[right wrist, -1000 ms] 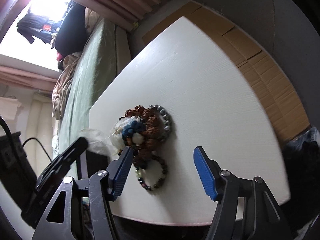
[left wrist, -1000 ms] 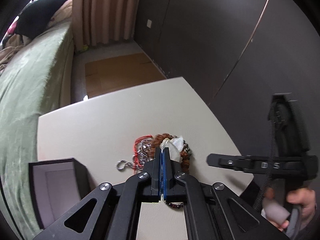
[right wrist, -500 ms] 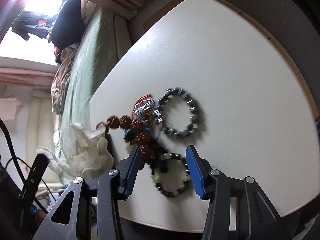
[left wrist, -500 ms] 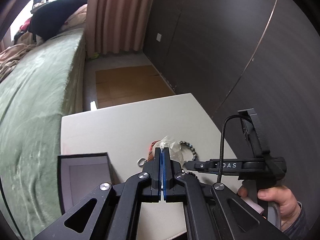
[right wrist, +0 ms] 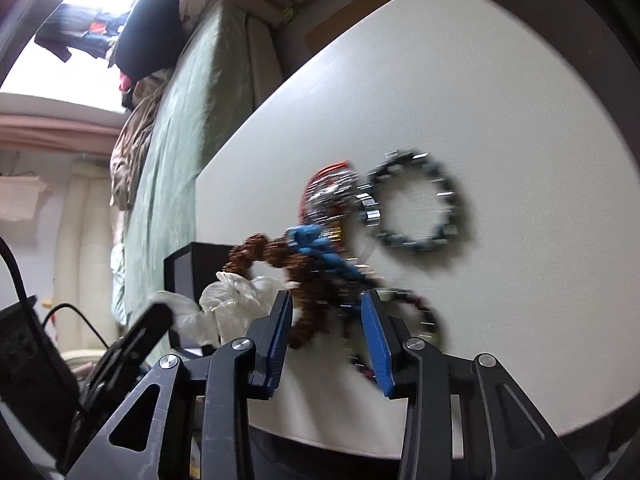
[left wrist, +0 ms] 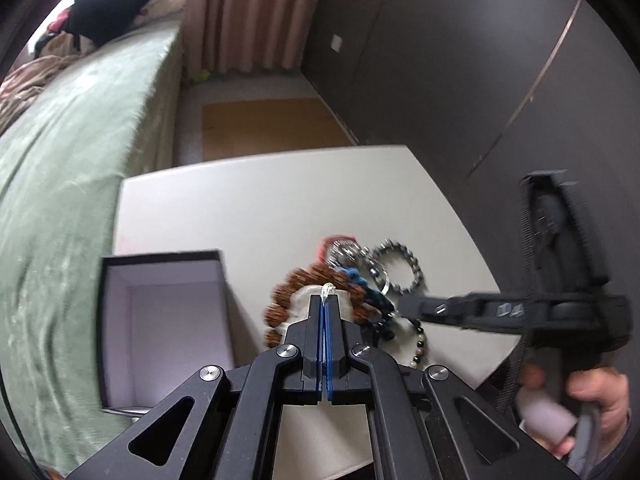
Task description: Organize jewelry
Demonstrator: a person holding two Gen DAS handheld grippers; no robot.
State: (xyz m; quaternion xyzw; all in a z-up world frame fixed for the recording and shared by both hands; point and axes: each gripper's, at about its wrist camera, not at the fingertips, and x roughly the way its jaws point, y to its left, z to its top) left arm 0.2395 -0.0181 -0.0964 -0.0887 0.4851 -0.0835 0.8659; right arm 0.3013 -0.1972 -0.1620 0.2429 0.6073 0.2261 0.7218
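Note:
My left gripper (left wrist: 325, 300) is shut on a clear plastic bag (left wrist: 304, 300) tangled with a brown bead bracelet (left wrist: 280, 300); both hang lifted beside the open black jewelry box (left wrist: 160, 320). In the right wrist view the bag (right wrist: 232, 300) and brown beads (right wrist: 264, 252) trail blue beads (right wrist: 316, 244). My right gripper (right wrist: 326, 320) is partly closed around the brown and blue bead tangle. A dark metal bracelet (right wrist: 416, 200), a silver and red chain pile (right wrist: 328, 196) and a dark bead bracelet (right wrist: 424, 320) lie on the white table (right wrist: 480, 100).
A green bed (left wrist: 72, 160) runs along the table's left side. A dark wall (left wrist: 460, 80) stands at the right, curtains (left wrist: 248, 12) at the back. The box also shows in the right wrist view (right wrist: 192, 264) behind the beads.
My left gripper has lifted the bag and brown bracelet left toward the box, pulling beads out of the pile. My right gripper's fingers have narrowed around the tangle.

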